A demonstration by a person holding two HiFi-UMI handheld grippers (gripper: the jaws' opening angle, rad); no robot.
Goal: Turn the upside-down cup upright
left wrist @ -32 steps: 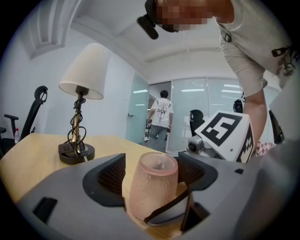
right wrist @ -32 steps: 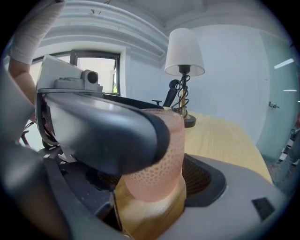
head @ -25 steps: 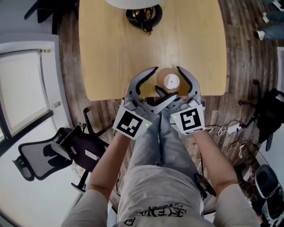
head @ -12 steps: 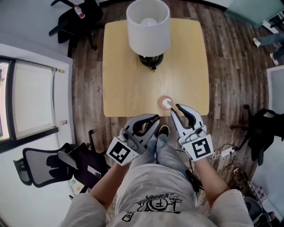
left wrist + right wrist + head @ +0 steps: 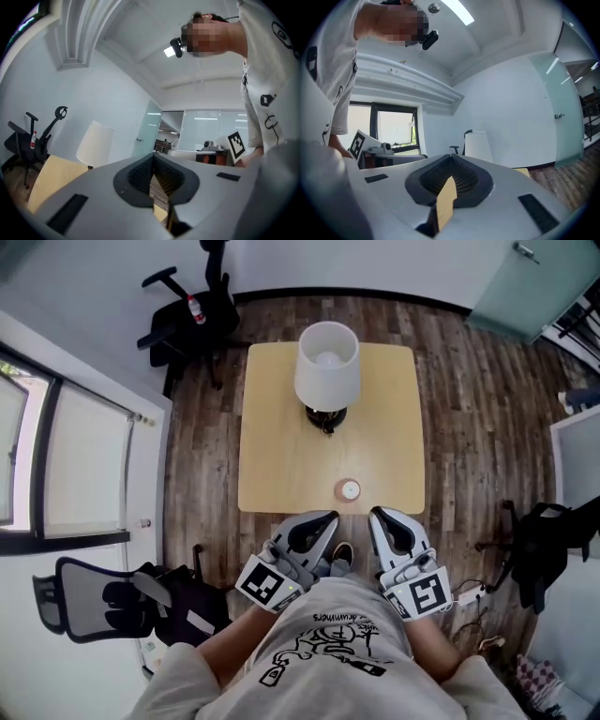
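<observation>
my left gripper (image 5: 323, 519) and right gripper (image 5: 380, 518) sit side by side just short of the counter (image 5: 272, 474), jaws pressed together and empty. beyond them the cup (image 5: 350, 489) stands untouched by the counter's near edge, with the lamp (image 5: 327, 367) farther back.

A pale beige short-sleeved T-shirt (image 5: 330, 681) carries a black drawing and lettering on the chest, and one dark shoe (image 5: 343, 555) shows below. The left gripper (image 5: 324, 518) and right gripper (image 5: 379, 516) are grey, with curved jaws, ribbed black pads and white cubes bearing black square markers
</observation>
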